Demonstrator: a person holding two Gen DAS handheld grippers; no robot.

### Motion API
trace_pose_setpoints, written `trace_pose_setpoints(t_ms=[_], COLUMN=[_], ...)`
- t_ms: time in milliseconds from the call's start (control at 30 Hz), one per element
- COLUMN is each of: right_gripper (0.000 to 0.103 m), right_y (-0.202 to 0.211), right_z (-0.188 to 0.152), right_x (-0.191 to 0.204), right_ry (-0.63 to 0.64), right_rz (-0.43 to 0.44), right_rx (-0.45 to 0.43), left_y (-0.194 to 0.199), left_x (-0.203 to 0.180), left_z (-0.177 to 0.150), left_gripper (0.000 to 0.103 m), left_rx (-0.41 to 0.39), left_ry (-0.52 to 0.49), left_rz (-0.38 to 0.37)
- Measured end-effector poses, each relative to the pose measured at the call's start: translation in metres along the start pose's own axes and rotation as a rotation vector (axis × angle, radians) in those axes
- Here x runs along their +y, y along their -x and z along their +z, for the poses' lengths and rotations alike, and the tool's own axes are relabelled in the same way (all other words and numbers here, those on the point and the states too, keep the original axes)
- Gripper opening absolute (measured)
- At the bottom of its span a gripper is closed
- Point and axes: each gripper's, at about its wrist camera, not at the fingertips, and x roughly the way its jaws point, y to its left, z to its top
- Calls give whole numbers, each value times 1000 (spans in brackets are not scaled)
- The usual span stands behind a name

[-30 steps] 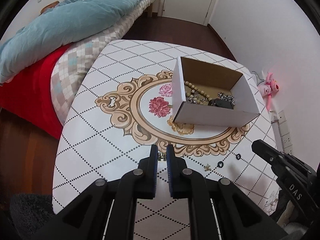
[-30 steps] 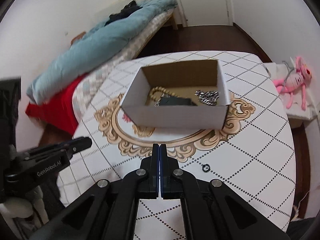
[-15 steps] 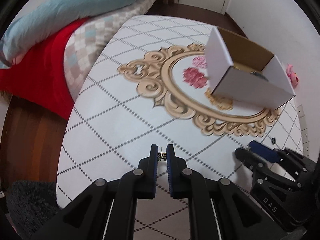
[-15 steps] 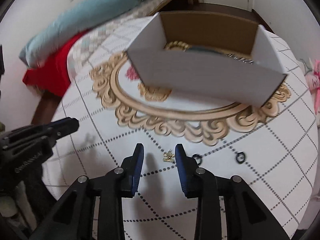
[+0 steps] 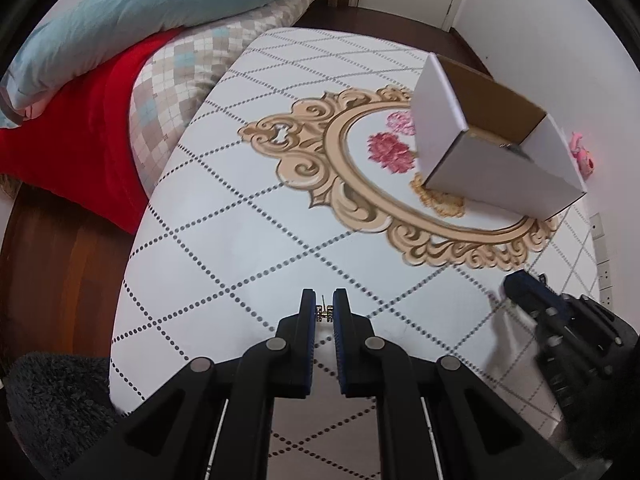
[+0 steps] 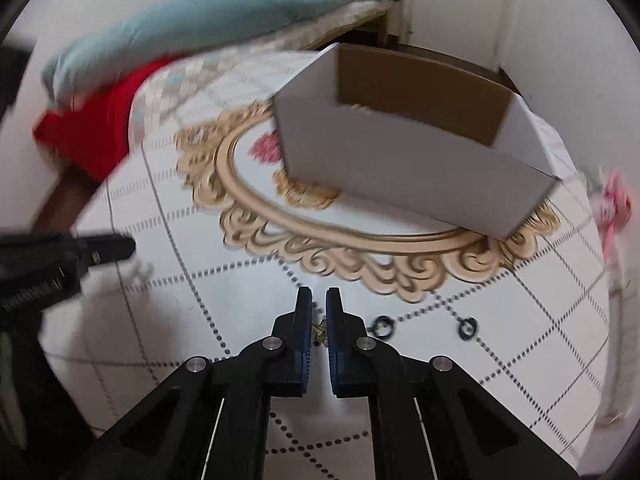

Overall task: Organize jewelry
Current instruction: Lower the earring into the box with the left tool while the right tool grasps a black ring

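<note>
Pinching a tiny gold earring (image 5: 324,314) between its blue pads, the left hand-held gripper (image 5: 324,306) hangs low over the near part of the desk (image 5: 248,240). Its jaws are almost closed, with only the little earring between them. The earring has a thin post that sticks up just past the tips.

The right hand-held gripper (image 6: 319,308) is low over the desk too, pointing at the box. Its jaws are close together around a second small gold piece (image 6: 320,330), which sits farther back between the pads. I cannot tell if the pads press on it or if it only lies on the desk between them. In the left view this gripper shows at the right edge, blurry.

2 small black rings lie flat on the desk just to the right of the right gripper: a near ring (image 6: 383,326) and a far ring (image 6: 467,327), set apart from each other.

A white cardboard box (image 5: 496,160) with a brown inside stands open on the gold oval picture printed on the desk, farther away than both grippers. A bit of shiny jewelry peeks over its rim in the left view.

A bed with a blue blanket (image 5: 132,12) and a red cover (image 5: 76,136) is beside the desk.
</note>
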Motion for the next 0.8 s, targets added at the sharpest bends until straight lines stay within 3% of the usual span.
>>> trace_pose_setpoints(t_ms=[400,633,800], right_gripper=[7,7,7], right_y=[67,72,31], right_z=[29,92,145], right_x=[-60,-89,-113], right_ry=[-252,-262,-250], right_rz=[141,138,136], right_rx=[-129,-170,-70], left_y=[31,36,-4], left_x=[-36,-83,-119], left_z=[33,110,162], left_gripper=[6,6,9], left_rx=[-51,-79,25], left_ry=[-18,-95,-158], left_rz=[-119,-206,-224])
